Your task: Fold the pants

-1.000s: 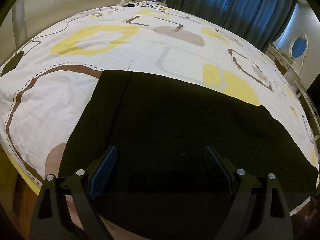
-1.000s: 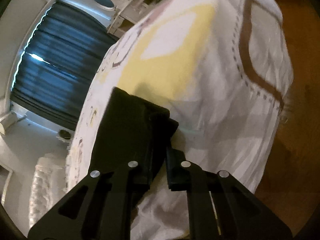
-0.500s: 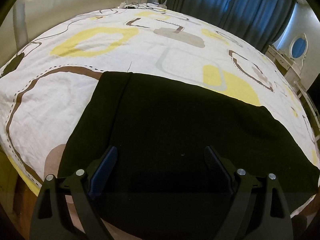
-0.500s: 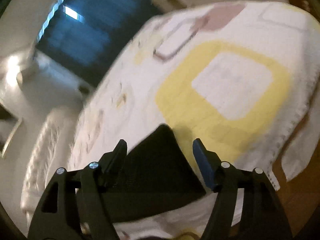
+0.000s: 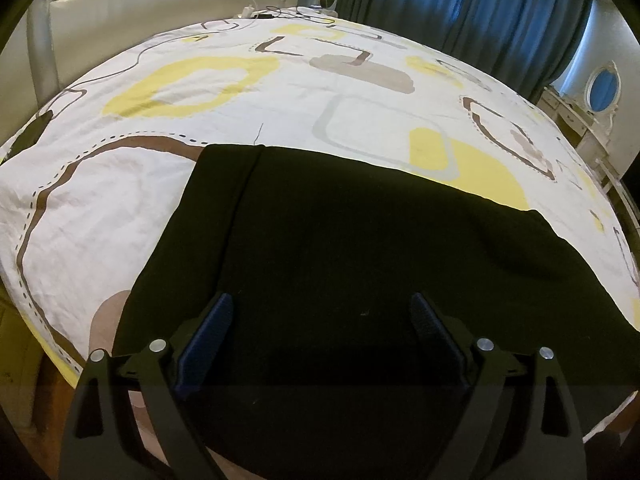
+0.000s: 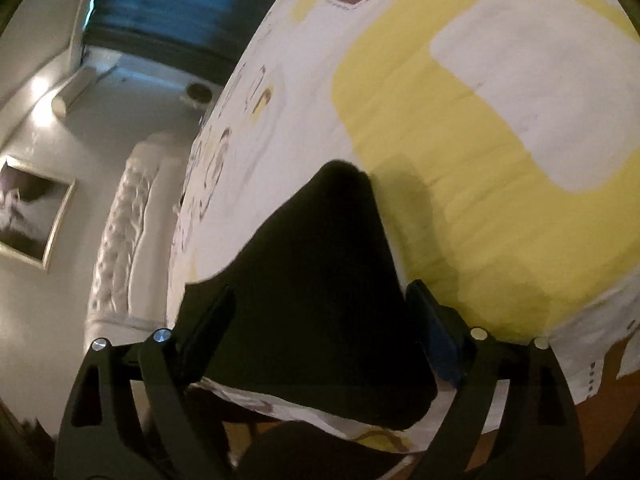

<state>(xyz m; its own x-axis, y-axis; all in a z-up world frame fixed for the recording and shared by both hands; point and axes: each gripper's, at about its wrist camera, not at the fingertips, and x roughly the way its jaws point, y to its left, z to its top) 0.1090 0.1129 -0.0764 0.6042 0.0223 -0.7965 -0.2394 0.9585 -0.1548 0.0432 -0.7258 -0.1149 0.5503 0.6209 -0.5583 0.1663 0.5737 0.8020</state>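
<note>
Black pants (image 5: 352, 256) lie flat on the patterned bed near its front edge, folded into a wide dark slab. My left gripper (image 5: 320, 320) is open and empty, held just above the near part of the pants. In the right wrist view a pointed end of the pants (image 6: 320, 264) lies on the bedspread between my fingers. My right gripper (image 6: 320, 312) is open with its jaws on either side of that end, not closed on it.
The bedspread (image 5: 224, 92) is white with yellow and brown shapes. A padded white headboard (image 5: 140, 4) is at the far left, blue curtains (image 5: 500, 12) behind, a white dresser with oval mirror (image 5: 600, 92) at the right. Wooden floor (image 6: 600, 420) lies past the bed edge.
My right gripper opened and let go of the pants end, then swung and moved back over the bed. The left gripper stayed open and barely moved.
</note>
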